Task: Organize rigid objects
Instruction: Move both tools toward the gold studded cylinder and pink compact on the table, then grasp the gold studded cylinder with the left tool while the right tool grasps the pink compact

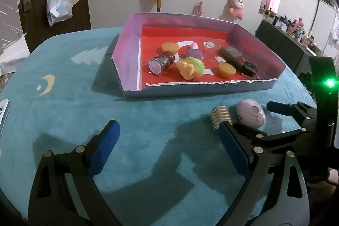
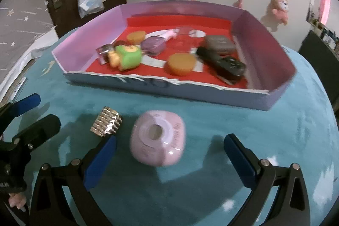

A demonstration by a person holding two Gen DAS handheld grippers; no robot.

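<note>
So we're most of the way through this one, by the look of it. The cardboard tray (image 1: 254,86) with the red floor already has a pile of stuff in it: two orange caps (image 1: 227,70), a glittery purple jar (image 1: 157,65) lying on its side, a yellow-and-green toy figure (image 1: 190,67), a purple bottle (image 1: 195,53), a clear round lid (image 1: 209,45), a grey case (image 1: 231,51) and what looks like a dark smartwatch (image 1: 249,69) near the right wall.

What's left out on the teal cloth (image 1: 84,111) is just two things, as far as we can see: the lilac rounded gadget (image 2: 157,138) with a ring on top, and a ribbed gold cylinder (image 2: 107,124) just beside it on its left. Both sit in front of the tray's torn near edge, apart from it.

Our right gripper (image 2: 169,160) is spread wide with nothing in it, and the lilac gadget sits right between its blue pads, not touched on either side as far as we can tell (that view's a bit blurry). Our left gripper (image 1: 168,149) is also wide open and empty, over bare cloth, with the gold cylinder just past its right finger.

Our guess: grab the lilac one, drop it in the tray, then the gold one, and that's it.
</note>
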